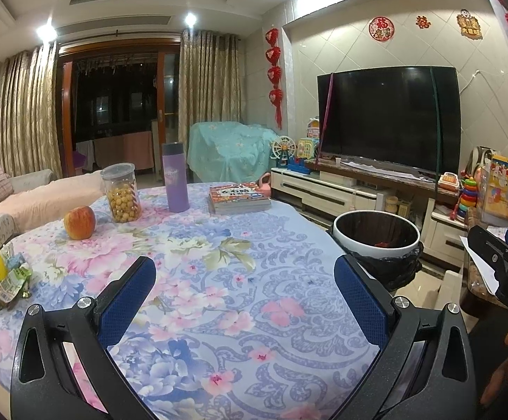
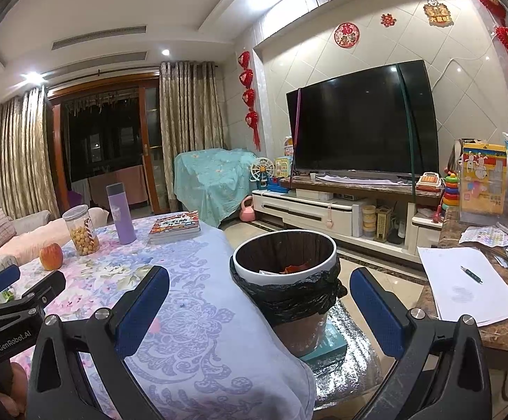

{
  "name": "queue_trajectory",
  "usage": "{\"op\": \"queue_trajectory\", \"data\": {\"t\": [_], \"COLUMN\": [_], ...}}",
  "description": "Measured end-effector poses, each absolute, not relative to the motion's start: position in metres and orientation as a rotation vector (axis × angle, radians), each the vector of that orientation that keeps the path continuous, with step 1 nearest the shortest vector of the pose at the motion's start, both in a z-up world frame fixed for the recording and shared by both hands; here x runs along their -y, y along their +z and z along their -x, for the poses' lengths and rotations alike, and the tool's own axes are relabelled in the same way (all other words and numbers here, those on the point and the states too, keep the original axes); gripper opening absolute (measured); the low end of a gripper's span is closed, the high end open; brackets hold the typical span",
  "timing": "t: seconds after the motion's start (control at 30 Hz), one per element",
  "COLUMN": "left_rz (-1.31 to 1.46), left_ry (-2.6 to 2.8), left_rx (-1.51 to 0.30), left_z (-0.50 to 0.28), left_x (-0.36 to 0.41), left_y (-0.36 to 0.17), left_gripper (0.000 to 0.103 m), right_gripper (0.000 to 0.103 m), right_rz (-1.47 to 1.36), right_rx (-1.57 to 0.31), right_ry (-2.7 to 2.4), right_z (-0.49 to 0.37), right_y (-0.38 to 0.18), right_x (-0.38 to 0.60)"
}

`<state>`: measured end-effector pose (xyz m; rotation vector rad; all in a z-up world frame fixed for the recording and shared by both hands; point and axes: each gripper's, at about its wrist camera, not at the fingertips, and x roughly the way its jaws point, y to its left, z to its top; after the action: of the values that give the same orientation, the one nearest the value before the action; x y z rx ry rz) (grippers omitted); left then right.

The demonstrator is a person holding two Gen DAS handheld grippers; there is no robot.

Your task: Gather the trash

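A pile of crumpled wrappers (image 1: 4, 280) in green, yellow and white lies at the left edge of the floral tablecloth (image 1: 219, 280). A white trash bin (image 2: 285, 262) with a black liner stands just right of the table, with some trash inside; it also shows in the left wrist view (image 1: 376, 234). My left gripper (image 1: 245, 287) is open and empty over the middle of the table. My right gripper (image 2: 259, 297) is open and empty, in front of the bin's near side. The left gripper also shows at the left edge of the right wrist view (image 2: 16, 287).
On the table stand an apple (image 1: 79, 222), a jar of yellow snacks (image 1: 121, 192), a purple bottle (image 1: 175, 176) and a stack of books (image 1: 238, 197). A side table with papers and a pen (image 2: 471, 274) is at the right. A TV stand (image 2: 331, 210) lies behind the bin.
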<state>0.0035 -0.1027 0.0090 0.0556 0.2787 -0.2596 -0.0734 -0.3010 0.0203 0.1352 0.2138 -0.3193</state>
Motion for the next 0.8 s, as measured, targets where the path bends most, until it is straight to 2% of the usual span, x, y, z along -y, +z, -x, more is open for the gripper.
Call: {"op": "queue_trajectory", "data": {"t": [0.8], "left_rz": [-0.061], "left_ry": [-0.272], "left_rx": [-0.295], "left_z": [-0.0072], "left_x": [0.101], "left_y": [0.0013], "left_gripper": [0.103], "right_gripper": [0.103], "right_rz": [-0.134], "right_rx": [-0.217], "right_ry": [-0.316], "right_z": [0.0736], "right_y": [0.0209], "right_x": [0.3022]}}
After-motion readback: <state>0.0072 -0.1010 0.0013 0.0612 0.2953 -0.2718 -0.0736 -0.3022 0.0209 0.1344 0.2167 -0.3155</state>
